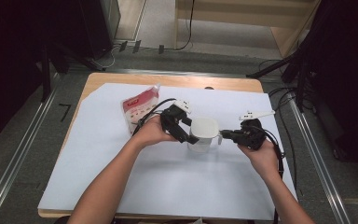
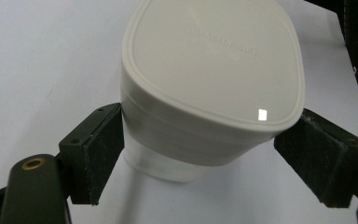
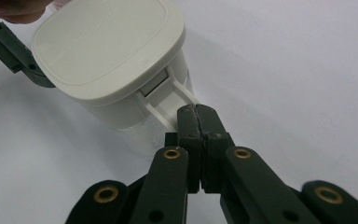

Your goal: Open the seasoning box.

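1. I think I am working in a lab or recording room, not a home.
2. The wooden table [image 1: 121, 78] carries a plain white sheet [image 1: 177, 186].
3. Metal rails [image 1: 23, 154] and loose cables [image 1: 279, 93] lie on the grey floor [image 1: 37, 121].
4. Dark equipment stands around.

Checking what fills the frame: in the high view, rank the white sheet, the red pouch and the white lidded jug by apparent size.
1. white sheet, by far the largest, covering most of the table.
2. red pouch.
3. white lidded jug, close to the pouch in size and partly flanked by the grippers, so that order is unsure.
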